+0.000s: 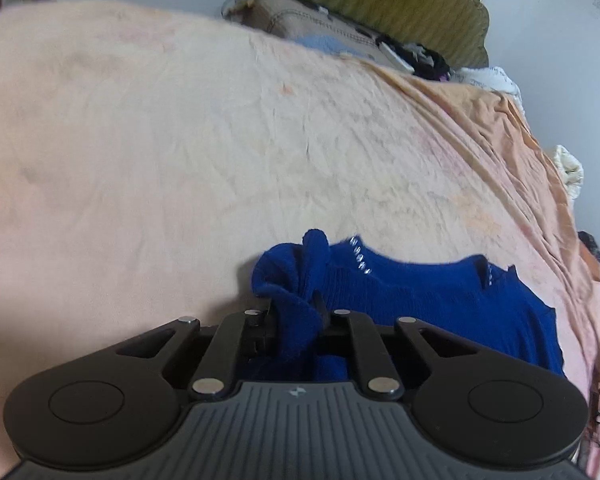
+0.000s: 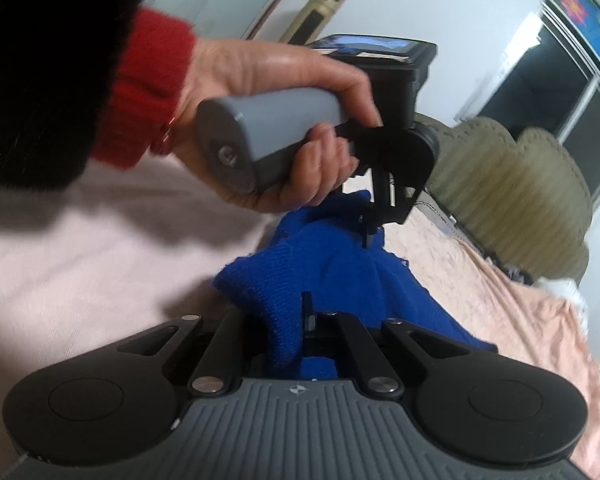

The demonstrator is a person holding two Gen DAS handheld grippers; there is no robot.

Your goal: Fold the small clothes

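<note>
A small blue knit garment (image 1: 420, 300) with a row of small shiny studs near its neckline hangs above the peach bed sheet (image 1: 180, 140). My left gripper (image 1: 296, 308) is shut on one bunched edge of it. My right gripper (image 2: 288, 320) is shut on another bunched edge of the same blue garment (image 2: 332, 264). In the right wrist view the left gripper (image 2: 370, 232) shows ahead, held by a hand in a red cuff, with the cloth stretched between the two grippers.
Olive green pillows (image 1: 380, 0) and a pile of assorted items (image 1: 412, 56) lie at the head of the bed. The sheet's right edge (image 1: 560, 200) drops off beside a white cloth (image 1: 570, 172). A dark window (image 2: 560, 80) is in the wall beyond.
</note>
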